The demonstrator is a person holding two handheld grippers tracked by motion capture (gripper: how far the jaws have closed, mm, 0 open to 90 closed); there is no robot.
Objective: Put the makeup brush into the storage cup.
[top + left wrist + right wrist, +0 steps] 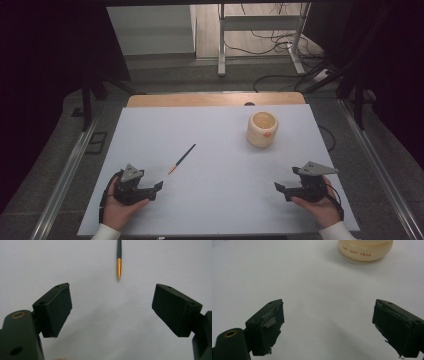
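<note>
A dark pencil (182, 158) with an orange tip is seen lying flat on the white worktop (220, 200), left of its middle and slanted, the orange tip turned toward the near left corner. In the left gripper view the tip of the pencil (119, 258) is found straight ahead of the jaws and apart from them, with bare worktop between. The left gripper (156, 189) is held low near the near left corner, just beside the pencil's tip; its jaws are spread wide and nothing is held between them. A cream-coloured cup (262, 128) with a small orange mark on its side is stood toward the far right part of the worktop, well apart from the pencil. Its base, printed with red lettering, is seen at the top of the right gripper view (365, 250). The right gripper (281, 190) is held near the near right corner, its jaws likewise spread wide around nothing.
</note>
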